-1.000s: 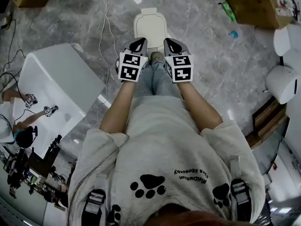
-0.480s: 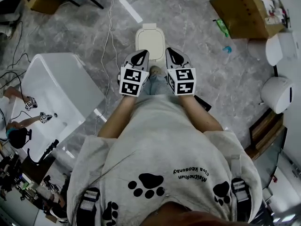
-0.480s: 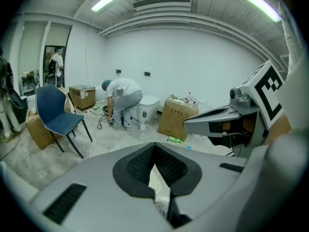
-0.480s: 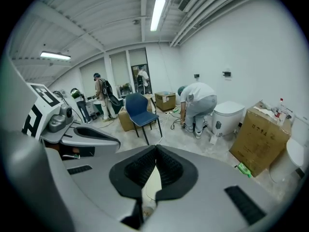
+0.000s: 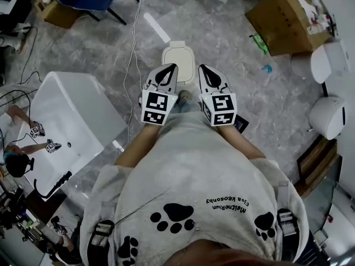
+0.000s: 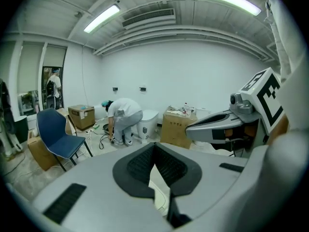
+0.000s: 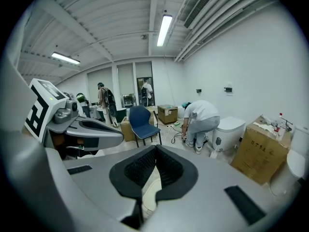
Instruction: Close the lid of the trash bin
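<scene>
The trash bin [image 5: 186,80] stands on the floor directly ahead of the person, its cream lid [image 5: 178,54] lying flat and apparently down; a lid that rests unseated could reopen unnoticed. The left gripper [image 5: 168,70] and right gripper [image 5: 206,71] hover above it, jaws together and empty, so a misjudged corrective push could tip the bin. The white cable [image 5: 130,65] beside the bin could snag a foot.

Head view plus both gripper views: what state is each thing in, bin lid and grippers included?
Trash bin lid: down, closed.
Left gripper: jaws together, nothing between them.
Right gripper: jaws together, nothing between them.
Blue chair: upright, unoccupied.
</scene>
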`<action>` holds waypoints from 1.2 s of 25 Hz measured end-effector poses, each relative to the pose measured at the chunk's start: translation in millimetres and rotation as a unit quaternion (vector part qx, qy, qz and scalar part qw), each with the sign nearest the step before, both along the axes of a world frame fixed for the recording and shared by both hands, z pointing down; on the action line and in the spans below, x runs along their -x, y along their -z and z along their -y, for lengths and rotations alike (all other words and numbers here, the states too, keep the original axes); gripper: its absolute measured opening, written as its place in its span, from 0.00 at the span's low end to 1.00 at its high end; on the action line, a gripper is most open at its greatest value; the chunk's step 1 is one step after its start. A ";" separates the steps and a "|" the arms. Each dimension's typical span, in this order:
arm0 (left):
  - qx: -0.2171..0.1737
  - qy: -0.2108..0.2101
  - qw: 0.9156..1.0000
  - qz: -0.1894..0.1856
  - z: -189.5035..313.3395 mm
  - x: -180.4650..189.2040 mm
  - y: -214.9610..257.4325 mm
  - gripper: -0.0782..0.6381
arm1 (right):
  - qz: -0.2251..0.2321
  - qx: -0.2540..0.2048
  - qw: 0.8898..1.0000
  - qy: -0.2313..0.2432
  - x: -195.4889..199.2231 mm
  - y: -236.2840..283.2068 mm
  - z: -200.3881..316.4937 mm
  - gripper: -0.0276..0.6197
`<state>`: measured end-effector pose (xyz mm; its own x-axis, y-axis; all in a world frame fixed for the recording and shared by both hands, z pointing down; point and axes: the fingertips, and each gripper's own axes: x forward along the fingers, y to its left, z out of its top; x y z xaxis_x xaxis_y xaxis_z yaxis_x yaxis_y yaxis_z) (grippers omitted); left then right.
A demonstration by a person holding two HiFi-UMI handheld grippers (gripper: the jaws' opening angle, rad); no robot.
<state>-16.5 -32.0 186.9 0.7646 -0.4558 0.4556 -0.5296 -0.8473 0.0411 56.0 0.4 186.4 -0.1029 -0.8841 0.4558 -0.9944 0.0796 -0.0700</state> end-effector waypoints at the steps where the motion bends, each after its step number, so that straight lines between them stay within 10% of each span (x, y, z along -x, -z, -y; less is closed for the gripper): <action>1: -0.007 -0.002 1.000 -0.003 -0.9 -0.8 6.9 0.13 | 0.000 -0.005 1.000 0.002 0.5 5.5 -2.0 0.09; 30: -0.069 0.052 0.994 -0.070 -0.4 9.8 89.3 0.13 | -0.027 -0.138 0.990 0.025 3.1 99.7 -1.3 0.09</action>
